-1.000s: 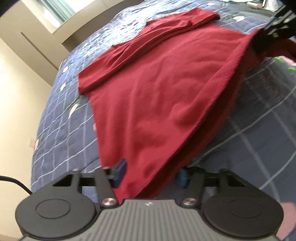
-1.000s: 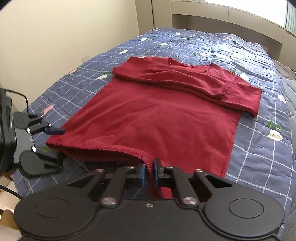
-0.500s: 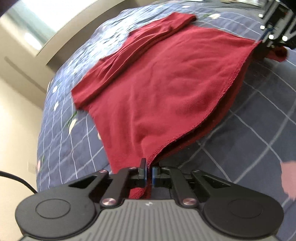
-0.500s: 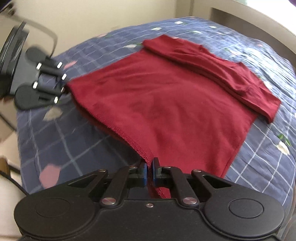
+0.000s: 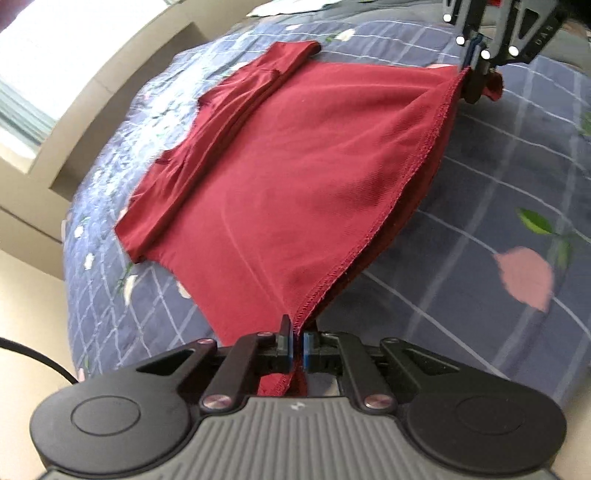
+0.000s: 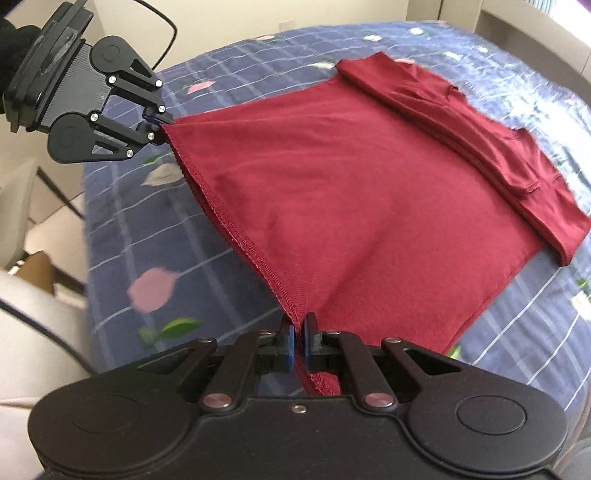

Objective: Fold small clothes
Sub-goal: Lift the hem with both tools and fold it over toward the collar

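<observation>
A dark red long-sleeved top [image 5: 288,162] [image 6: 369,192] lies on the bed, its sleeves folded across the chest at the far end. My left gripper [image 5: 298,341] is shut on one corner of the bottom hem. My right gripper [image 6: 298,341] is shut on the other hem corner. The hem [image 6: 236,229] hangs stretched between the two grippers, lifted off the bedspread. The left gripper [image 6: 160,123] shows at the upper left of the right wrist view, the right gripper [image 5: 474,64] at the top right of the left wrist view.
The bed carries a navy checked bedspread [image 5: 480,236] [image 6: 155,236] with pink and white flowers. A beige headboard [image 5: 122,74] and a window stand beyond the top. A cable [image 6: 162,26] trails from the left gripper. The floor and pale furniture [image 6: 33,266] lie off the bed's edge.
The left gripper closed on the hem corner, which earlier lay between its open fingers. Both grippers then raised the hem and drew it taut, rolling as they moved.
</observation>
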Tool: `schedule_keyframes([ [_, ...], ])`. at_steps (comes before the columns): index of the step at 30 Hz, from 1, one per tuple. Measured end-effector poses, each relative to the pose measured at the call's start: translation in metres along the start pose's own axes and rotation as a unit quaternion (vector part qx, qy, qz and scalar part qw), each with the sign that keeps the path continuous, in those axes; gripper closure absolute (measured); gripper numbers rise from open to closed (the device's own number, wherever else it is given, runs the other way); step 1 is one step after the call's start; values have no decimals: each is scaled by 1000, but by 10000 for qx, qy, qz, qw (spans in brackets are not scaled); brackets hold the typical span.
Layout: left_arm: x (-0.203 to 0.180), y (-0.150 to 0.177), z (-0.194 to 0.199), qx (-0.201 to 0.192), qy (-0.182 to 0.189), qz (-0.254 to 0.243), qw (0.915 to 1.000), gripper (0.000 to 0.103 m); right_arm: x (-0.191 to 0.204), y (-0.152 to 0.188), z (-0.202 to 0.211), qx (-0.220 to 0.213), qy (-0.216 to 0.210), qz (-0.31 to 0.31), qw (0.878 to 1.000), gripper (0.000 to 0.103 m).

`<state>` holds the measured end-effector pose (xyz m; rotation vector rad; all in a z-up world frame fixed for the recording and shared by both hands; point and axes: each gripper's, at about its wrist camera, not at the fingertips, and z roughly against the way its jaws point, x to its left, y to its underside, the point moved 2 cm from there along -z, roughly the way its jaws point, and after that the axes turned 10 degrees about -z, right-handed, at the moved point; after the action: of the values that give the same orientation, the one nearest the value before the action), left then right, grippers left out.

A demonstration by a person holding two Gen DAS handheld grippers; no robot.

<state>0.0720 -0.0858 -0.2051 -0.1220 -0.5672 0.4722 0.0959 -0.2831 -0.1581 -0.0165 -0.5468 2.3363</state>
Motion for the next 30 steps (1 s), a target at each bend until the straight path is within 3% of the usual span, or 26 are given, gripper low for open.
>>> schedule_keyframes([
  [8,-24,24,34,62,732,-309,9968,100,37,32,13,617,-709,-341,9950,99],
  [13,-30,32,47,60,1143,-240,9931,100,31,35,17,658,-889,-752,9910,99],
  [17,-8,29,44,-115,1390,77,9902,100,11,31,17,460,-975,-1246,9863,98],
  [21,10,27,45,-246,1294,176,9911,100,-14,22,23,219,-995,-1653,9810,98],
  [30,77,-7,29,-504,1095,229,9924,99,-74,-33,44,-572,-487,-1267,9891,97],
])
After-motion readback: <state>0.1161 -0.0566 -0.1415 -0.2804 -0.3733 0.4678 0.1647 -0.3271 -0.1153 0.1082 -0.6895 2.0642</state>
